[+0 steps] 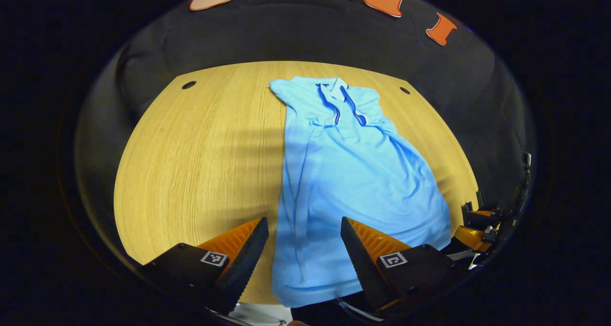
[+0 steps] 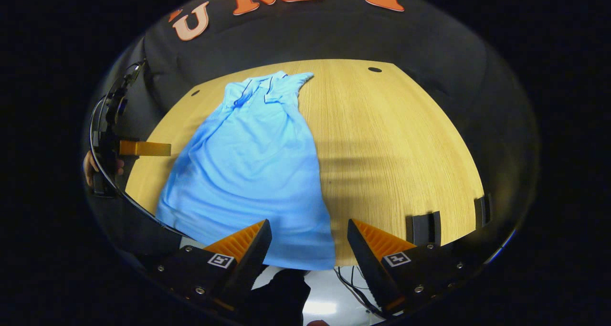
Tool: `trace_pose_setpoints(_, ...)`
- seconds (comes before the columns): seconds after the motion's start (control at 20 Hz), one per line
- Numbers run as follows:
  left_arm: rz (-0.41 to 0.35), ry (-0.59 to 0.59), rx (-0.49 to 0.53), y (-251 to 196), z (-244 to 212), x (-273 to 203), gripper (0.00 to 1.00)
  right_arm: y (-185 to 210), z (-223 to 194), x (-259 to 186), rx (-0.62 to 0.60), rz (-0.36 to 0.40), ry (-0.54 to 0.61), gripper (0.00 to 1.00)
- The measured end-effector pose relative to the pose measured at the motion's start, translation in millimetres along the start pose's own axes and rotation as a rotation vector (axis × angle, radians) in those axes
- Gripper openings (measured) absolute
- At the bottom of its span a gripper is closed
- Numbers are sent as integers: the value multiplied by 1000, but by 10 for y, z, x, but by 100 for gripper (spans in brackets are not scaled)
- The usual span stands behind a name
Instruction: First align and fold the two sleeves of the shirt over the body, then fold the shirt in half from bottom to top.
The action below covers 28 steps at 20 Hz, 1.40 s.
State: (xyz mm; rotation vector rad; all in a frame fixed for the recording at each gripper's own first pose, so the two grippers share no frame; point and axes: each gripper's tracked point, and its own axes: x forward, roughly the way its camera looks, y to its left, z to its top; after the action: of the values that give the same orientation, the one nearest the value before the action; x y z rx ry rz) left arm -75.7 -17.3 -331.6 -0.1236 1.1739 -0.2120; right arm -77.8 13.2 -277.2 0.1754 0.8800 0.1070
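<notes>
1. The left gripper (image 1: pixel 304 230) hovers with fingers spread wide over the near hem of the light-blue polo shirt (image 1: pixel 343 173), which lies flat on the pale wooden table (image 1: pixel 191 163), collar far.
2. Both sleeves look already folded in, so the bottom-to-top fold seems next.
3. The right gripper (image 2: pixel 309 233), also spread, empty, should pinch its hem corner level with the left's, then lift evenly toward the collar.
</notes>
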Motion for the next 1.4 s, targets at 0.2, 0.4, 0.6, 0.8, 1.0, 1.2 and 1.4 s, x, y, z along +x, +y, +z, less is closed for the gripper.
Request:
trace_pose_setpoints(0.2,4,29,-18,35,-554,-187,100,65,-245,47,-55,-3,40,98)
trace_pose_setpoints(0.4,5,58,4,-1,-975,-207,100,90,-452,83,-59,-12,66,98)
trace_pose_setpoints(0.6,62,57,41,59,-1133,-134,100,105,-593,157,-36,-34,85,98)
trace_pose_setpoints(0.8,95,73,9,78,-1274,-43,100,53,-542,197,-66,-60,67,97)
trace_pose_setpoints(1.0,130,27,14,30,-1205,29,98,60,-529,234,-45,-73,66,71)
trace_pose_setpoints(1.2,110,29,26,-182,-1163,88,43,146,-467,261,-45,-51,42,16)
trace_pose_setpoints(1.4,96,38,-33,-217,-1161,104,9,219,-504,250,13,-10,56,5)
